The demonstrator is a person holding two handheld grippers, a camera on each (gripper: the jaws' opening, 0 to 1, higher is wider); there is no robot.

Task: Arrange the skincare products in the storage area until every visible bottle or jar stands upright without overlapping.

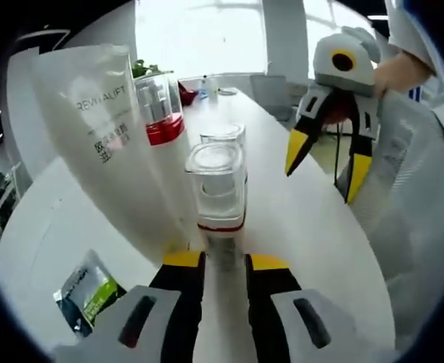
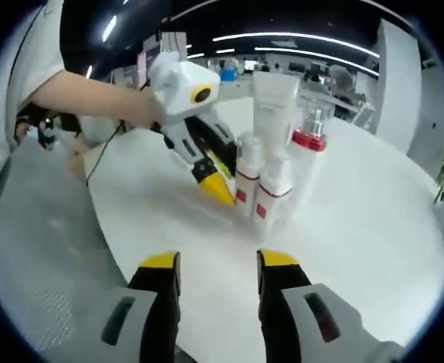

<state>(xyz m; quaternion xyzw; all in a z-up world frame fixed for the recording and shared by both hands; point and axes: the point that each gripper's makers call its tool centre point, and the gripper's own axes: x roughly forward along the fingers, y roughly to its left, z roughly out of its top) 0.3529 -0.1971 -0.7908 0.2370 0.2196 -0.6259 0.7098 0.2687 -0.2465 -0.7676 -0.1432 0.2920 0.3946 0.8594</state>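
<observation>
On the white table (image 1: 297,204) a tight cluster of skincare products stands upright, and the tall white tube (image 1: 104,128) marked REVITALIFT serves as the landmark. In the left gripper view, a clear-capped bottle with a red band (image 1: 161,113) stands just beside the tube, touching or nearly so. In front of the tube, nearest the camera, stands a small bottle with a clear square cap (image 1: 218,181), and a second clear-capped small bottle (image 1: 223,136) stands directly behind it. The left gripper (image 1: 225,265) is closed to a narrow gap around the base of the nearest small bottle, its yellow tips on either side of it. A green sachet (image 1: 93,291) lies flat on the table on the near side of the tube, close to the table's rounded edge.

Away from the tube, across bare tabletop, the right gripper (image 1: 327,162) hangs in the air with its jaws spread wide, gripping nothing. In the right gripper view, the same tube (image 2: 274,102) rises behind the small bottles (image 2: 271,193), and the left gripper (image 2: 214,181) reaches them from the side. A broad stretch of open table lies between the right gripper (image 2: 218,265) and the cluster, and more open surface extends past the tube toward the far edge.
</observation>
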